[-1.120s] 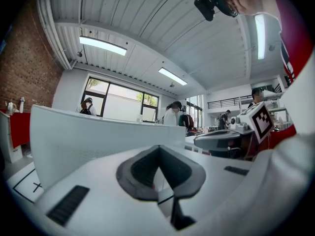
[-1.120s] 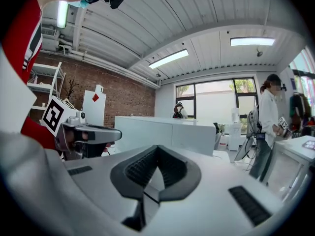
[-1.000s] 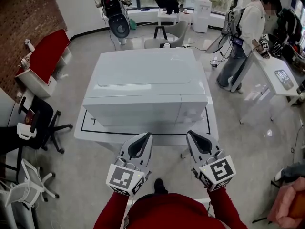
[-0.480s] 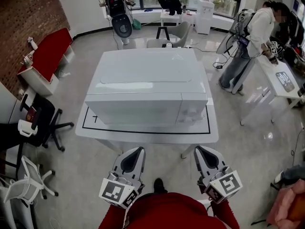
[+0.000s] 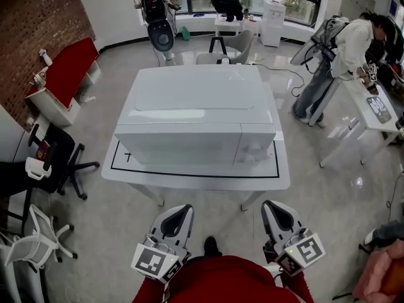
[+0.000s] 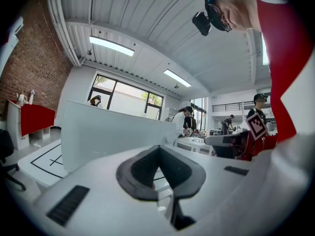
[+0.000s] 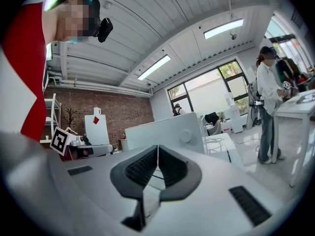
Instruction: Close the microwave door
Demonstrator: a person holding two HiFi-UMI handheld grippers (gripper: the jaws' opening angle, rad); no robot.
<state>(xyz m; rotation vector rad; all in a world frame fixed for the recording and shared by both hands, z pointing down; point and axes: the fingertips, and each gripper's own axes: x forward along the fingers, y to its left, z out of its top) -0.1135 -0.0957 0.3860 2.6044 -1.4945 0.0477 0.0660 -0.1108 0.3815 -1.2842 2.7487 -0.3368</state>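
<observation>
microwave (image 5: 196, 115) door (image 5: 180, 145) flush | left gripper (image 5: 182, 209), right gripper (image 5: 273, 207): jaws together, empty | both off table (image 5: 189, 180) near edge

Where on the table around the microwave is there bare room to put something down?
Widest bare patch: the table strip between the front of the microwave and the near edge. Narrower strips flank its left and right sides. The microwave fills the rest; behind it is hidden.

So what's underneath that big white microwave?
A white table, with a black outline marked on its top around the microwave. The patch of tabletop directly beneath the microwave is covered, so whatever may lie there cannot be seen.
</observation>
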